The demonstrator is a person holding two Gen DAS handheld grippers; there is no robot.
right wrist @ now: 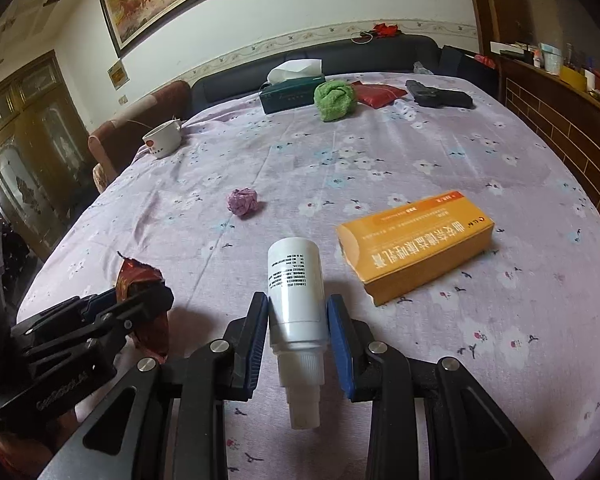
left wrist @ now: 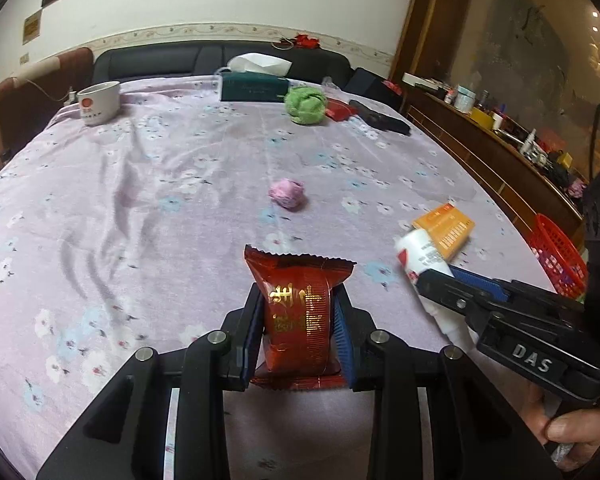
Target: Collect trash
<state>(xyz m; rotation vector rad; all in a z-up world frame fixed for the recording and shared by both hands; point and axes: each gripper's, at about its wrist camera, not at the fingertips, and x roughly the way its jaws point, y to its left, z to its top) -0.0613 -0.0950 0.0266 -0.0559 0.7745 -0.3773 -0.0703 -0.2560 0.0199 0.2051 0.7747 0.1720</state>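
My left gripper (left wrist: 298,312) is shut on a red snack wrapper (left wrist: 296,312) with gold print, held just over the flowered purple cloth. My right gripper (right wrist: 298,312) is shut on a white bottle (right wrist: 296,300), nozzle pointing back toward the camera. From the left wrist view the right gripper (left wrist: 440,276) holds the white bottle (left wrist: 420,252) to the right. The left gripper (right wrist: 136,300) and the red wrapper (right wrist: 138,276) show at the left in the right wrist view. A crumpled pink paper ball (right wrist: 243,201) and an orange box (right wrist: 414,244) lie on the cloth.
At the far end stand a white cup (left wrist: 99,102), a dark green tissue box (left wrist: 254,86), a green cloth ball (left wrist: 305,104), a red pouch (right wrist: 376,94) and a black object (right wrist: 438,94). A red plastic basket (left wrist: 558,256) sits past the right edge. A cluttered wooden shelf (left wrist: 500,128) runs along the right.
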